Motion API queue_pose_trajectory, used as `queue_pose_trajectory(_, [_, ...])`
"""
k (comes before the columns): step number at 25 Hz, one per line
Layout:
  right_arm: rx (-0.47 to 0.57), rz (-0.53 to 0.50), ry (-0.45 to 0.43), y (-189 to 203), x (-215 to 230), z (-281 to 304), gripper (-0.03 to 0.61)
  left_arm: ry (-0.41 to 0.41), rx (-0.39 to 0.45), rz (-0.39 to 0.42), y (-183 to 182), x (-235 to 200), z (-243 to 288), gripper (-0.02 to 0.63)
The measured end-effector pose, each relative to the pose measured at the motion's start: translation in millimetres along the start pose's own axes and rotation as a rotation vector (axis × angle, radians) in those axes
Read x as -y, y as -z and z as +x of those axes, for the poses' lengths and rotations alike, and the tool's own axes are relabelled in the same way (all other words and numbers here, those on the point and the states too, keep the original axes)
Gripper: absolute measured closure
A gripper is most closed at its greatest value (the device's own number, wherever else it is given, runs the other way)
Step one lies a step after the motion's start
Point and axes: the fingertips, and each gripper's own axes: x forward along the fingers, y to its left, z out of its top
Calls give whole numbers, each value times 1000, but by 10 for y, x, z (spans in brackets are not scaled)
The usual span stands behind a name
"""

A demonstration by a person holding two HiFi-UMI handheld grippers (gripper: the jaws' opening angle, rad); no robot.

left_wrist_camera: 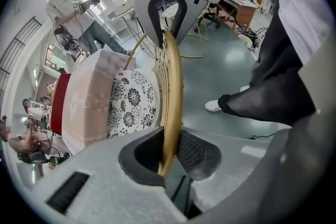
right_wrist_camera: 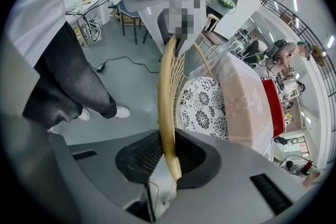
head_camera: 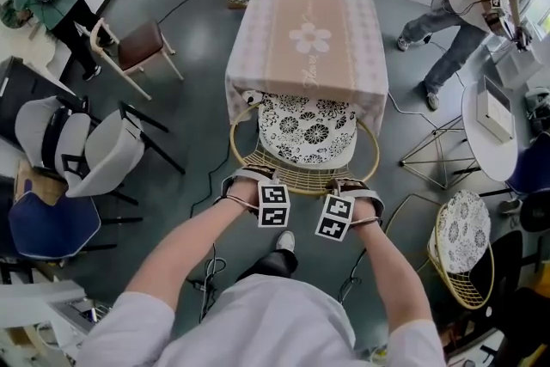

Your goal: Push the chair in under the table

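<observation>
Floor (head_camera: 198,107): grey, smooth, slight sheen.
Bench (head_camera: 245,75): square, stands on floor, mid head view.
On bench: pink cloth (head_camera: 309,34), flower motif, hangs over the edges.
Chair (head_camera: 307,131): gold wire frame, floral cushion; on floor, seat front under bench edge.
Also on floor: black cable (head_camera: 206,181) left of chair; wooden chair (head_camera: 137,47); second wire chair (head_camera: 460,249) at right.

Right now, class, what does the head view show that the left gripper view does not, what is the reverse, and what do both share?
Head view only: the left gripper and right gripper together on the chair's rim, plus a second chair to the right. Left gripper view only: a close look at its jaws shut on the rim. Both: the flowered cushion and the table.
</observation>
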Motion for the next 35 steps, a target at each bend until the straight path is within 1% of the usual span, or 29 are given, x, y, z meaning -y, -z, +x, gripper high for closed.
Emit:
queue_pose_trajectory(6, [-41, 24, 21, 183, 125, 6, 525, 17, 36, 3, -179, -54, 26, 560])
queue_pose_trajectory(10, [-44, 29, 26, 211, 159, 6, 523, 26, 49, 10, -210, -83, 43, 560])
queue_pose_trajectory(13, [-30, 34, 36, 156, 201, 31, 523, 19, 28, -14, -131, -151, 62, 560])
queue_pose_trajectory(16, [-10, 36, 44, 3, 262, 72, 525, -9, -21, -55, 53, -271, 75, 555])
queue_pose_trajectory(19, [9, 21, 26, -109, 291, 96, 525, -18, -47, -60, 175, -333, 81, 552])
queue_pose_trajectory(22, [11, 18, 17, -126, 346, 110, 522, -22, -45, -60, 196, -385, 83, 552])
queue_pose_trajectory(28, [-19, 79, 47, -25, 567, 165, 520, -27, -32, -70, 132, -568, 138, 552])
queue_pose_trajectory(31, [-24, 81, 46, -8, 661, 194, 518, -21, -28, -68, 127, -650, 167, 552])
queue_pose_trajectory(35, [-4, 65, 23, -32, 710, 210, 518, 3, -25, -54, 154, -702, 181, 552])
